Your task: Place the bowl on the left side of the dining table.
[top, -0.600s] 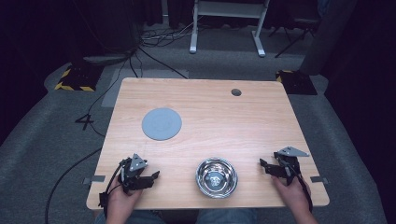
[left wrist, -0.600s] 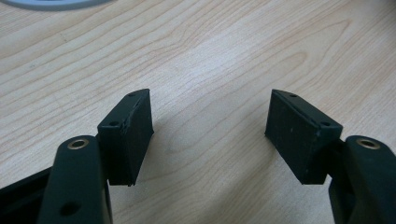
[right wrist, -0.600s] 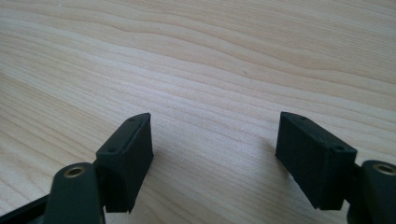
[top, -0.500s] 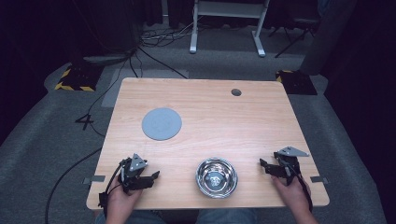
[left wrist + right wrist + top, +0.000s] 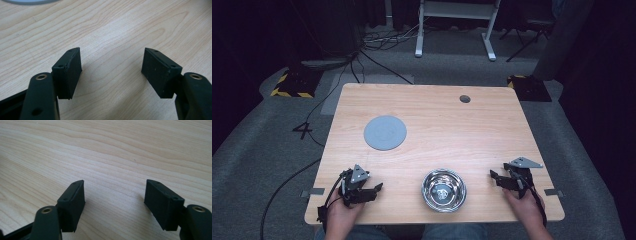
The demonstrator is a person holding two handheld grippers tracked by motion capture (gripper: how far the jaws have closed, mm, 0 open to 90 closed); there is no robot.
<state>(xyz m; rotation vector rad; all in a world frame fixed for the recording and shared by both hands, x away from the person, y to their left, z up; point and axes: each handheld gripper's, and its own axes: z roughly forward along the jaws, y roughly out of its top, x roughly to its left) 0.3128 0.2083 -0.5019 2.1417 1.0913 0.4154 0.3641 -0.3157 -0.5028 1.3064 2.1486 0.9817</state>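
Observation:
A shiny steel bowl sits upright near the front edge of the wooden table, between my two hands. A flat grey round disc lies left of centre. My left gripper rests low at the front left, open, with bare wood between its jaws; the disc's edge shows at the top of the left gripper view. My right gripper rests at the front right, to the right of the bowl, open over bare wood.
A small dark round hole marks the table's far right. Cables trail over the grey floor at the left. A white stand's legs rise beyond the far edge, and black-and-yellow striped mats lie by both far corners.

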